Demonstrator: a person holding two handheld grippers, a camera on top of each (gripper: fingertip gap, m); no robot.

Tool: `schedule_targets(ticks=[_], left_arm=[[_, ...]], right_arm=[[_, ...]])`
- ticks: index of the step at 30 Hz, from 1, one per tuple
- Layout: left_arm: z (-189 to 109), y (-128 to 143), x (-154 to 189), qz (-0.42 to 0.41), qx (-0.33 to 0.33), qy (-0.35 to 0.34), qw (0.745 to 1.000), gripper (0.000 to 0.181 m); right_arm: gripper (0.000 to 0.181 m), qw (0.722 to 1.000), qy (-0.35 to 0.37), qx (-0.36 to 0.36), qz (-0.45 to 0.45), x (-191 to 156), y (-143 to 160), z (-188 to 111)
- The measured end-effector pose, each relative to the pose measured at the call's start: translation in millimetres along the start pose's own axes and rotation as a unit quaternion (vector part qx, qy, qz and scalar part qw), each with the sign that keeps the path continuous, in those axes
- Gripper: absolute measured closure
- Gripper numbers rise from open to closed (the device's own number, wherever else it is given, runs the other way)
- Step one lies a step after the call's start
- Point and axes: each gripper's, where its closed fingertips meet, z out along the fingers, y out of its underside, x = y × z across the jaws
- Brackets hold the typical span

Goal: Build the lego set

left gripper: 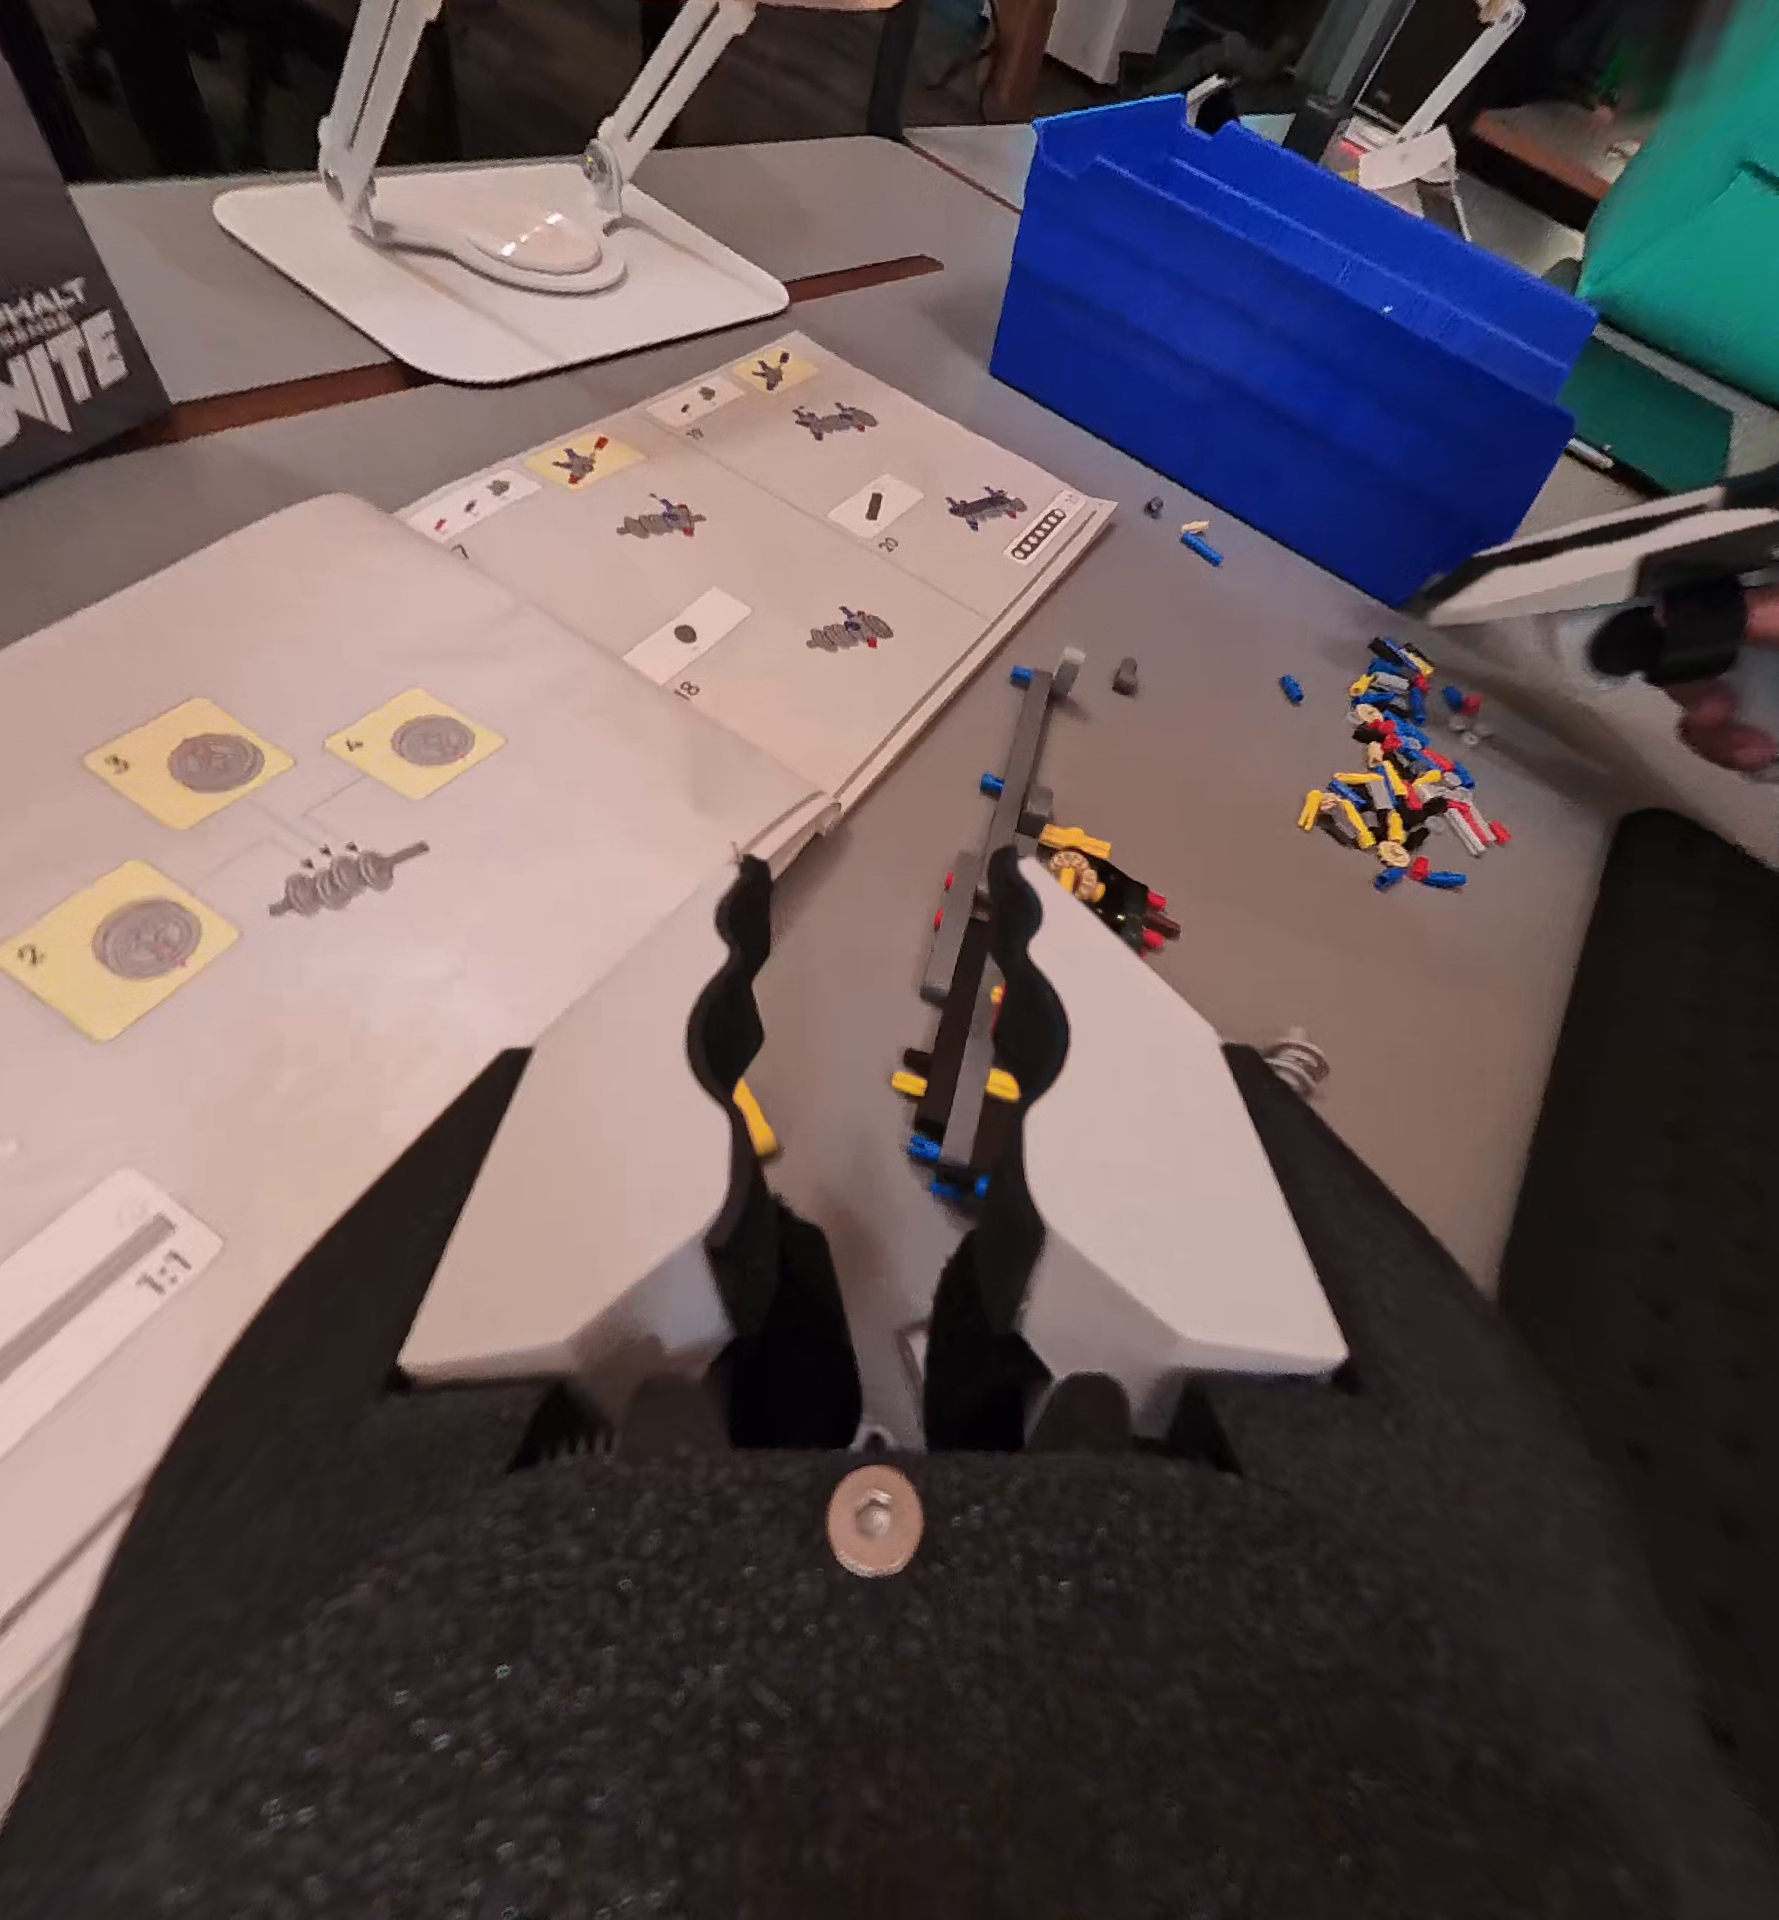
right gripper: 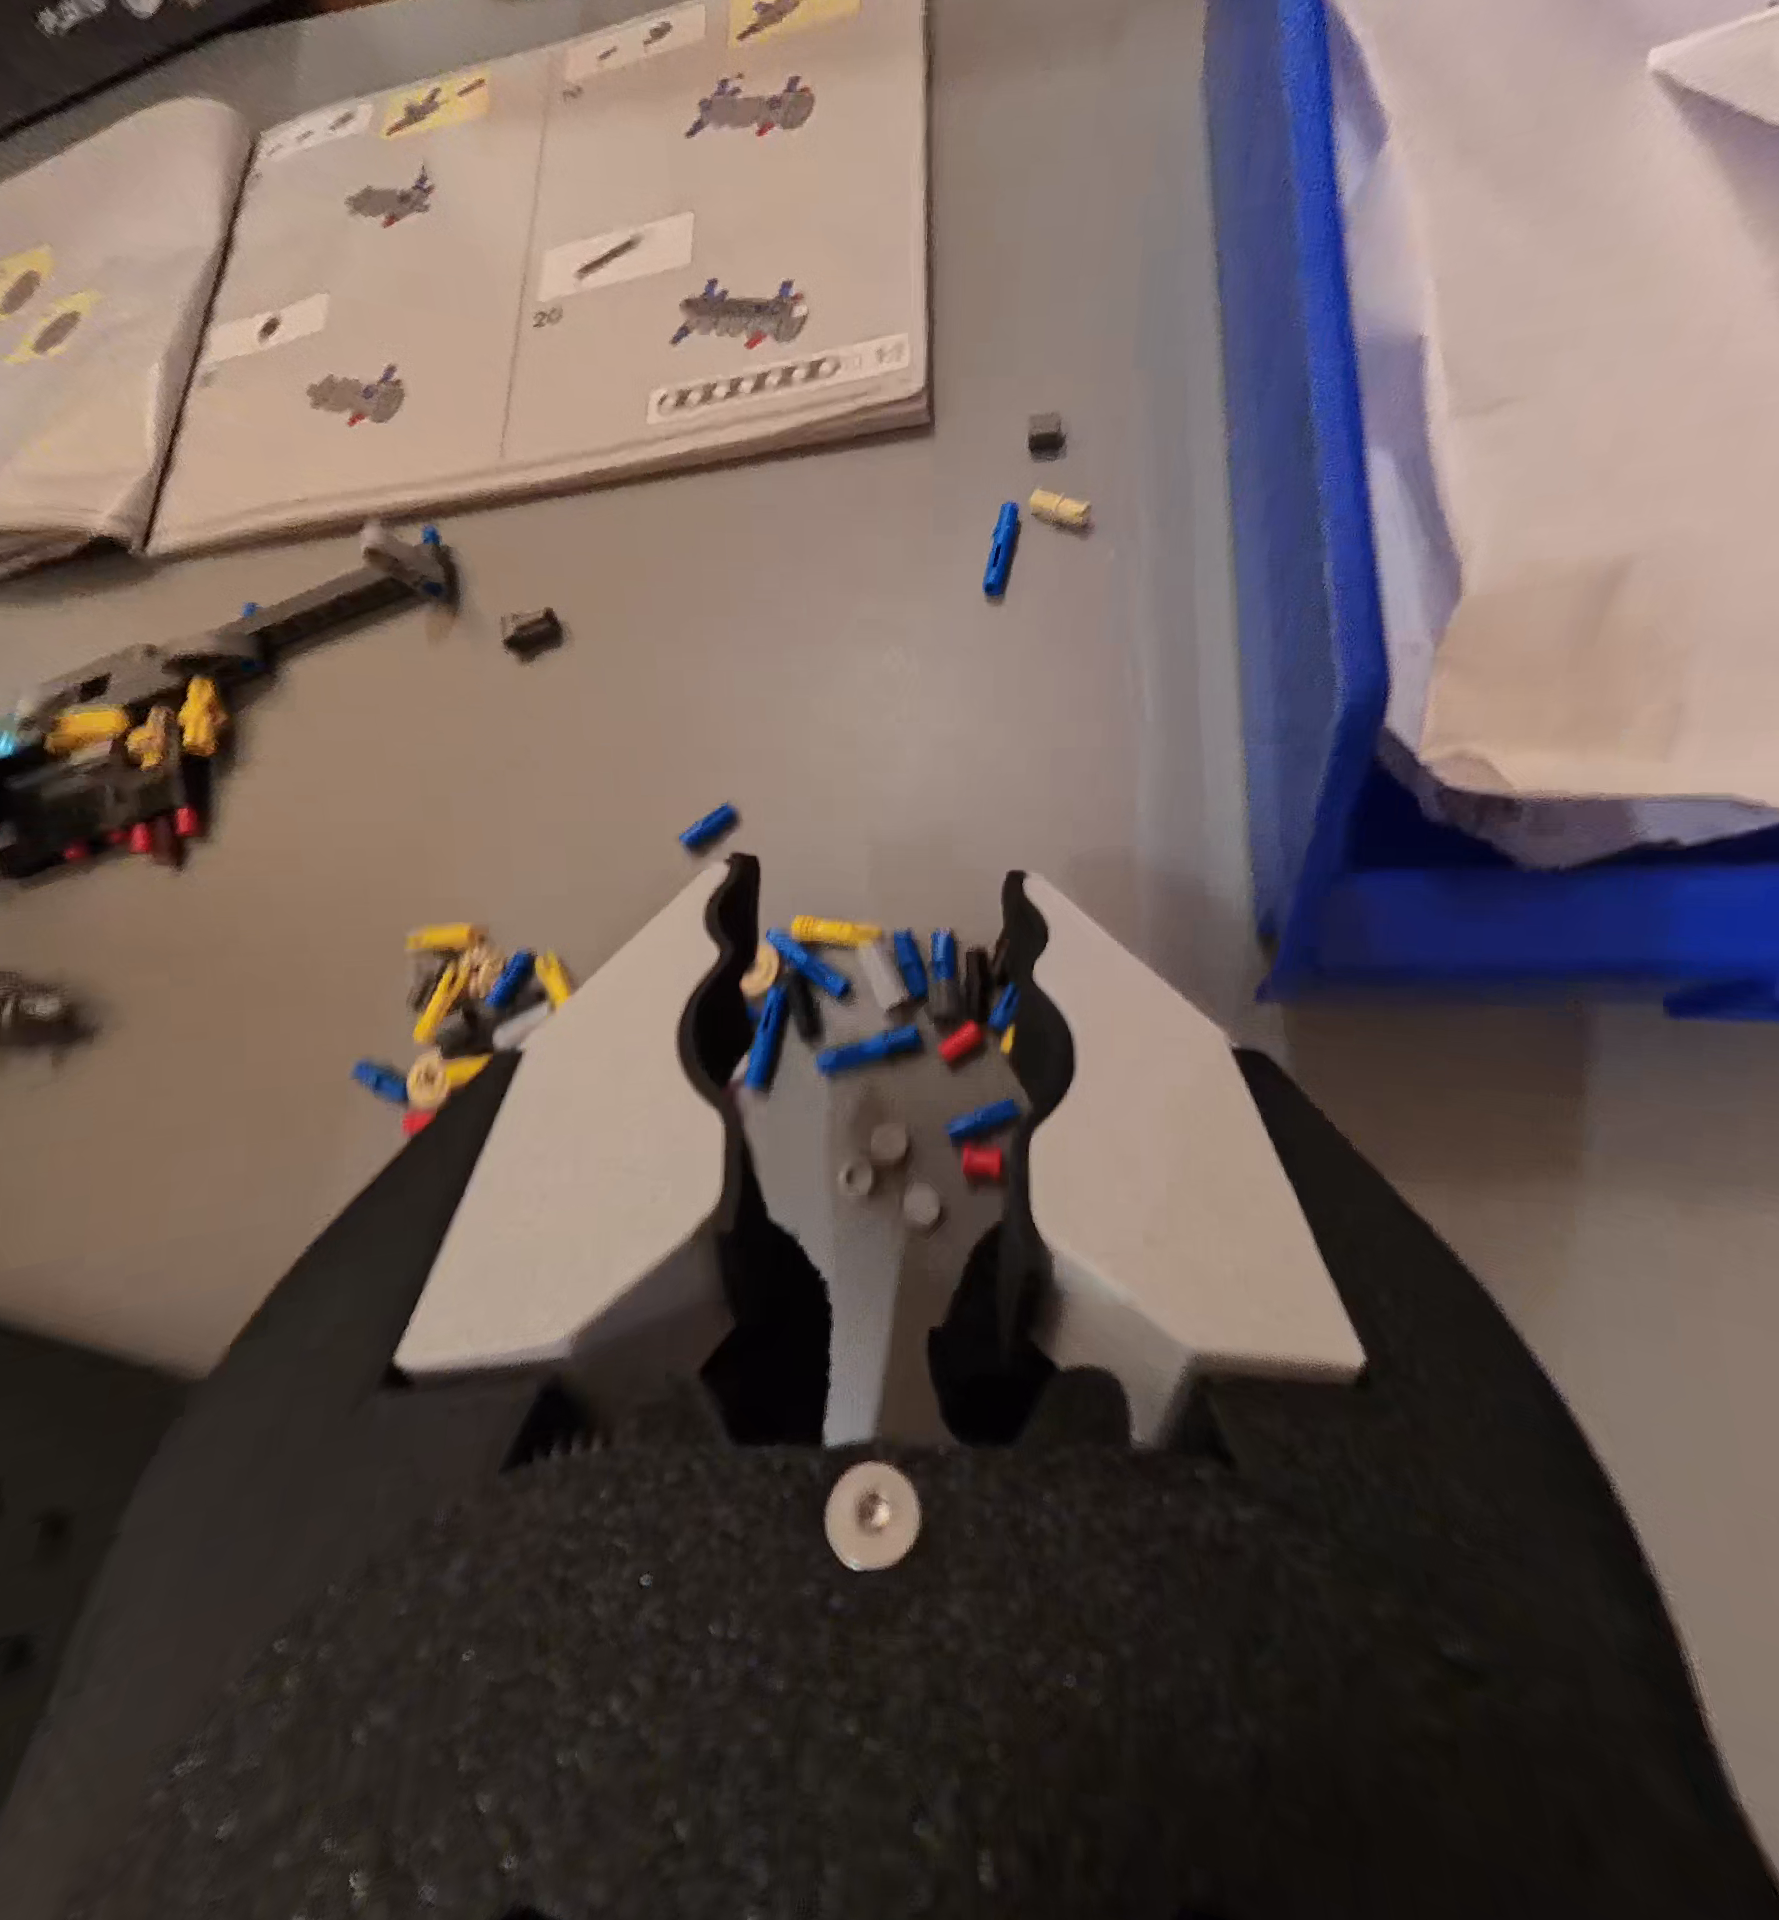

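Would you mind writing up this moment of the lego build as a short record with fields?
left gripper: open, nothing between its fingers, hovering over the partial assembly
right gripper: open, empty, above the pile of loose pins
partial assembly: long grey and black beam structure lying on the grey table, beside the booklet
instruction booklet: open, flat on the table
blue bin: beyond the pile, holds crumpled white paper
stray parts: blue pin and tan pin near the bin
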Motion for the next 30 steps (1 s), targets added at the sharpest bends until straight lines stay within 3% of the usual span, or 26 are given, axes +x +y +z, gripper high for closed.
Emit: schedule_targets(ticks=[6, 9, 13, 18, 23, 27, 30], left_arm=[[14, -13, 0, 0.019, 0.045, 0.003, 0.999, 0.145], [8, -23, -3, 0.037, 0.082, -0.009, 0.996, 0.148], [-1, -22, -21, 0.044, 0.090, -0.047, 0.994, 0.150], [1, -17, -35, 0.020, 0.049, -0.063, 0.997, 0.150], [14, -12, -51, 0.057, -0.068, -0.110, 0.990, 0.150], [35, -6, -54, 0.021, -0.171, -0.096, 0.980, 0.149], [49, -21, -51, 0.015, -0.181, -0.073, 0.981, 0.147]], right_arm=[[0.135, 0.995, -0.067, -0.033, -0.064, -40, 37, -19], [0.149, 0.996, -0.053, -0.027, -0.059, -37, 43, -28], [0.153, 0.996, -0.027, -0.026, -0.083, -28, 47, -31], [0.152, 0.997, -0.056, -0.010, -0.048, -38, 49, -30], [0.140, 0.997, -0.076, 0.007, -0.031, -50, 57, -38], [0.123, 0.997, -0.058, 0.008, -0.048, -55, 62, -35], [0.124, 0.997, -0.052, 0.012, -0.052, -60, 59, -33]])
